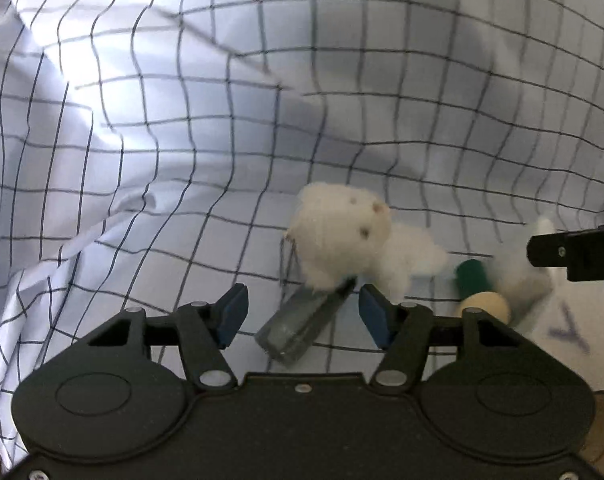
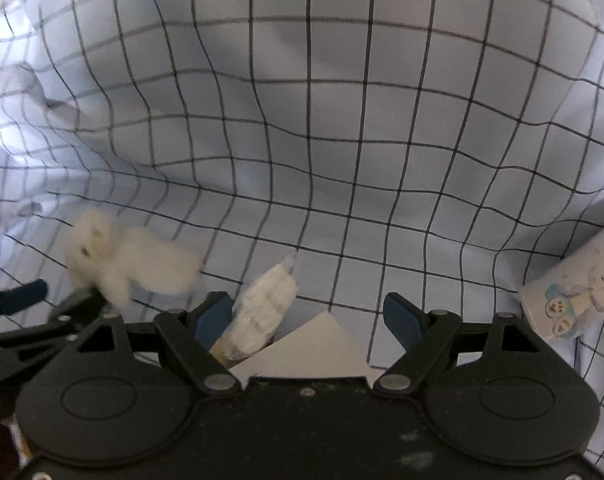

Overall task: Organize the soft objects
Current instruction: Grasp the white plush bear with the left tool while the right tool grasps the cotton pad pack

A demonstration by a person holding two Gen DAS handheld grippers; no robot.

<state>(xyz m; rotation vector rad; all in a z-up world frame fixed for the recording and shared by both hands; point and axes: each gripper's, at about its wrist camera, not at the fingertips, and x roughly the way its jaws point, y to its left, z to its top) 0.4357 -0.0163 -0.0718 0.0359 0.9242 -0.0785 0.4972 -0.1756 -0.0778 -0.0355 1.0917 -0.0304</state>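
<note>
Two views are being given, the left wrist first. There the left gripper (image 1: 304, 312) is being held with its jaws partly open above a checked sheet (image 1: 181, 120); nothing is being pressed by the blue pads (image 1: 233, 312). A grey translucent bar (image 1: 302, 330) is lying between the jaws, its far end touching a white plush toy (image 1: 342, 236) just beyond them. To the right of the toy a green and cream piece (image 1: 480, 290) is lying, blurred, and a black part of the right gripper (image 1: 574, 254) is being seen at the right edge.

In the right wrist view the right gripper (image 2: 308, 316) is being held with its jaws wide open, and nothing is being gripped. A white tufted piece (image 2: 263, 308) is lying just beside the left pad, whether touching cannot be told, with a white card (image 2: 310, 354) beneath the jaws. The plush toy (image 2: 129, 264) is lying to the left, near the left gripper (image 2: 25, 294). A printed tissue pack (image 2: 578, 292) is lying on the sheet (image 2: 342, 120) at the right.
</note>
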